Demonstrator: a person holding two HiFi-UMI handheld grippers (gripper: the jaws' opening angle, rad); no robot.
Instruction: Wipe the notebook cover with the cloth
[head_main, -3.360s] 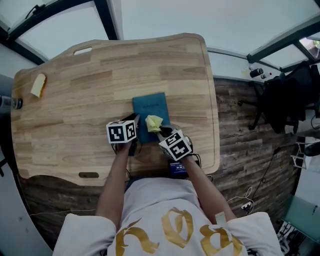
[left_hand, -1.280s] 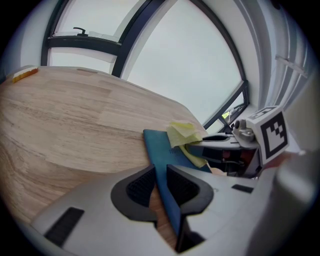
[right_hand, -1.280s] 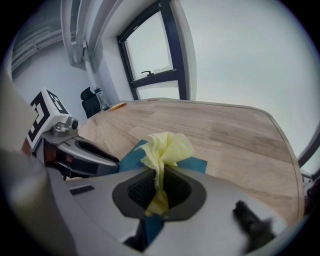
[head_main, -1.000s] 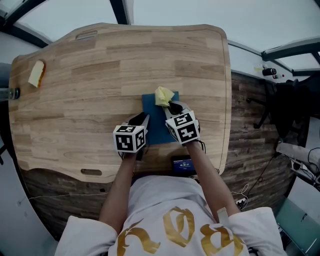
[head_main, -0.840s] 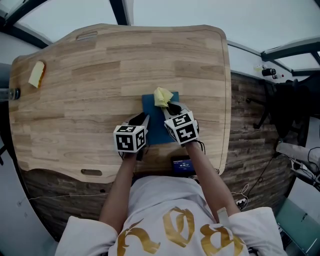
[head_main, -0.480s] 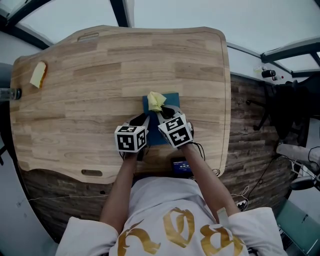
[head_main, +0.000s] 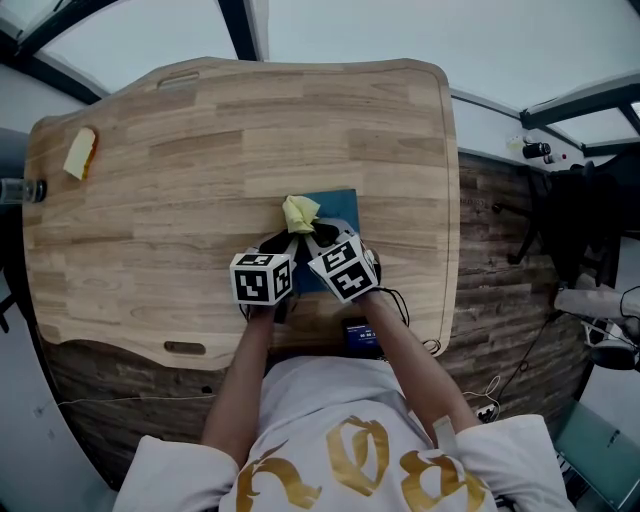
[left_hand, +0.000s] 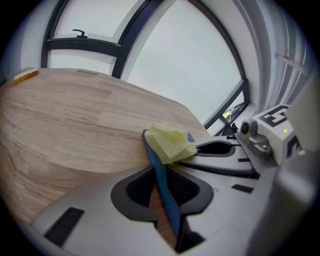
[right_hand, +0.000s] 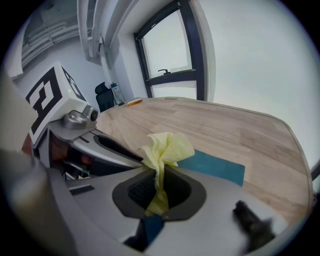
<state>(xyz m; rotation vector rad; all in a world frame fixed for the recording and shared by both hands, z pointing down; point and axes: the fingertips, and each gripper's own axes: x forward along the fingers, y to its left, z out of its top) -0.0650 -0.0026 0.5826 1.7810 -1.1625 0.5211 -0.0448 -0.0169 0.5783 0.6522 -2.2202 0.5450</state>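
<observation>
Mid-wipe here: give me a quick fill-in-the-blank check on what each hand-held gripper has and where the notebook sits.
1. The left hand-held gripper clamps the edge of the ____ notebook.
2. The right hand-held gripper pinches a ____ cloth.
3. The notebook rests on a ____ table.

Missing words: blue; yellow; wooden

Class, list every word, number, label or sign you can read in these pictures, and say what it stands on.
No text can be read anywhere.
The shirt: large gold ornate shapes, cut off, not legible as letters.
The left marker cube and right marker cube: black-and-white square patterns, no letters.
The notebook cover: no print can be made out.
The small device near the person's body: lit screen, too small to read.
</observation>
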